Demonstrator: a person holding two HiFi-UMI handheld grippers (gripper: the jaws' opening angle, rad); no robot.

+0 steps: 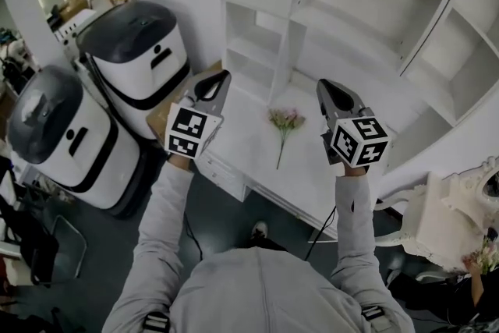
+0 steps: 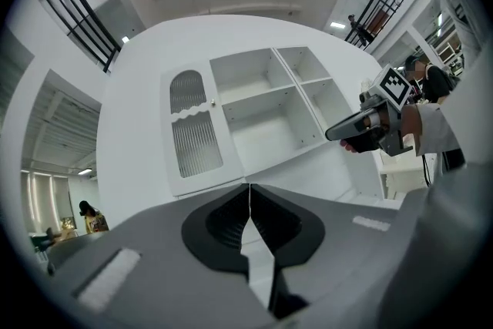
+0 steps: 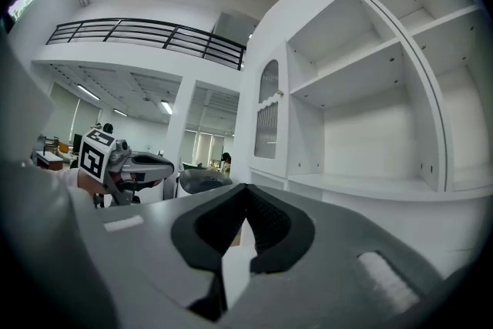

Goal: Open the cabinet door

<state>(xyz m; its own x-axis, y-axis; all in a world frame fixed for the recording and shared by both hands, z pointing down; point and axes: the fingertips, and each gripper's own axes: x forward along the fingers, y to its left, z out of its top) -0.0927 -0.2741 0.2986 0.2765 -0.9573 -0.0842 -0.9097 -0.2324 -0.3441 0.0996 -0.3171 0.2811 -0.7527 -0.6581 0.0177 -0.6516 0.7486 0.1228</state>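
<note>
One cabinet door [image 2: 192, 131], tall and upright with an arched ribbed panel, is seen shut at the left end of a white shelf unit [image 1: 366, 4]. It faces out over a white counter [image 1: 242, 152]. Its small knob [image 2: 212, 102] is set on the edge beside the open shelves. Two grippers are held level above the counter, apart from the door. The left gripper [image 1: 224, 76] and right gripper [image 1: 322, 83] both have jaws pressed together on nothing. One flower sprig [image 1: 284, 121] is laid between them. Two white, dark-topped machines [image 1: 136, 58] are stood on the dark floor at left.

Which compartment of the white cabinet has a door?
The leftmost one, behind the white door with ribbed panels; the others are open shelves.
</note>
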